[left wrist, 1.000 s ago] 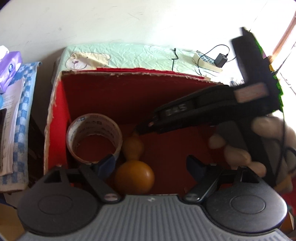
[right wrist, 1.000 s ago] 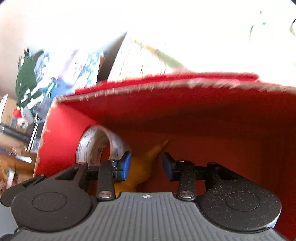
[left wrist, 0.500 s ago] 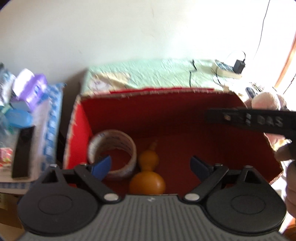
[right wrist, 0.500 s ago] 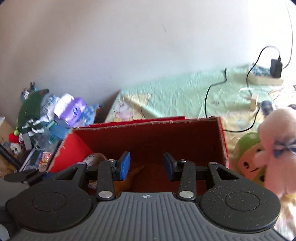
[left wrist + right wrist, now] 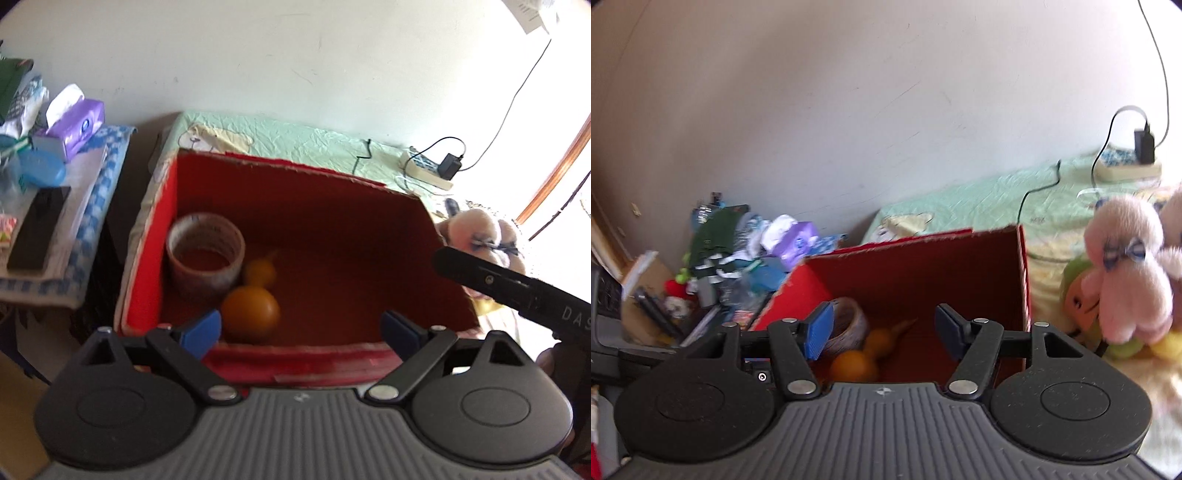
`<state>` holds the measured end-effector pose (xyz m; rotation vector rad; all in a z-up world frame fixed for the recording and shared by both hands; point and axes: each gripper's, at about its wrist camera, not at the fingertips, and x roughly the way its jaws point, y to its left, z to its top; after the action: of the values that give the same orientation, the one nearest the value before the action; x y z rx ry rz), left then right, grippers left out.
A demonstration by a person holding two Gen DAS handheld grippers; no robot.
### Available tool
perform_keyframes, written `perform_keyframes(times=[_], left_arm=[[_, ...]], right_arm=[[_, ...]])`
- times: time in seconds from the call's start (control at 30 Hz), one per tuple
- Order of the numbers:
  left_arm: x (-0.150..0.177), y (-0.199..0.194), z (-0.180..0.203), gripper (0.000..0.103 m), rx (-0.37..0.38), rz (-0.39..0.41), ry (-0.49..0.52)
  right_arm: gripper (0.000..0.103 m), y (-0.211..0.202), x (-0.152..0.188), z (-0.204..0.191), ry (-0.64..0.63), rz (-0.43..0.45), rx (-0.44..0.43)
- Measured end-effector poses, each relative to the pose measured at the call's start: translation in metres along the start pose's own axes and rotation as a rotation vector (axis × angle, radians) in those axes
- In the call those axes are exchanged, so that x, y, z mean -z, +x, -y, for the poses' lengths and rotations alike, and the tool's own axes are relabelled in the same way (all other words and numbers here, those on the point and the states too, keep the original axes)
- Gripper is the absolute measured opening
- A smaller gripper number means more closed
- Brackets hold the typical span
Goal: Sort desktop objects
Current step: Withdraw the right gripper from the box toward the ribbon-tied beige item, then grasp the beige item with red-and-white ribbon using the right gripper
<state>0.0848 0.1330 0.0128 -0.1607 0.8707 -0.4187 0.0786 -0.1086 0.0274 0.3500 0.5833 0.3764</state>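
The red cardboard box (image 5: 295, 206) sat open-topped on a pale green cartoon-print cloth (image 5: 295, 142), and inside it, toward its left end, a roll of clear packing tape (image 5: 205, 254) stood on its flat side with the hole facing up. Just beside the roll, touching or nearly touching it, lay an orange gourd-shaped ornament (image 5: 251, 308), its large bulb near the front wall and its small bulb and stem pointing toward the back. The rest of the box floor was bare red.

The left gripper (image 5: 301, 328) hovered above the near wall of the box, its blue-padded jaws spread wide with nothing between them. The right gripper (image 5: 882, 328) hung over the box as well, jaws likewise apart and empty; from its view the tape roll (image 5: 847, 325) and the gourd (image 5: 866, 356) showed between its fingers, down in the box (image 5: 923, 269). Part of the right gripper's black body crossed the right edge of the left wrist view.

To the right of the box, a pink plush toy (image 5: 1126, 266) with a blue checked bow leaned on a green and yellow plush (image 5: 1075, 291). Behind, on the cloth, a white power strip (image 5: 424, 171) carried a black adapter (image 5: 450, 166). On the left, a side table with a blue checked cloth (image 5: 99, 184) held a purple tissue pack (image 5: 75, 127) and a black remote-like bar (image 5: 38, 227)
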Motion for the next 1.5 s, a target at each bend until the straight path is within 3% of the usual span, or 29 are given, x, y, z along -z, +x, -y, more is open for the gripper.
perform_keyframes(times=[0.27,0.5,0.7,0.87,0.97,1.33,1.5], left_arm=[[0.043,-0.025,0.025,0.094,0.008,0.046,0.024],[0.078,-0.007,0.057,0.094,0.017,-0.049,0.028],[0.099,0.03,0.069,0.093,-0.07,-0.13,0.025],[0.111,0.053,0.067,0.093,-0.128,-0.195,0.003],[0.115,0.056,0.071,0.094,-0.146,-0.194,0.011],[0.123,0.054,0.106,0.094,-0.064,-0.198,0.103],[0.125,0.053,0.111,0.094,-0.14,-0.19,0.133]], right_arm=[[0.053,-0.011,0.013,0.016,0.02,-0.131,-0.159],[0.047,0.001,0.04,0.034,0.083,-0.272,-0.211],[0.046,0.012,0.058,0.058,0.176,-0.361,-0.232],[0.046,0.02,0.069,0.073,0.248,-0.417,-0.261],[0.046,0.021,0.074,0.08,0.273,-0.441,-0.27],[0.047,0.022,0.081,0.092,0.273,-0.518,-0.302],[0.047,0.032,0.069,0.078,0.184,-0.544,-0.356]])
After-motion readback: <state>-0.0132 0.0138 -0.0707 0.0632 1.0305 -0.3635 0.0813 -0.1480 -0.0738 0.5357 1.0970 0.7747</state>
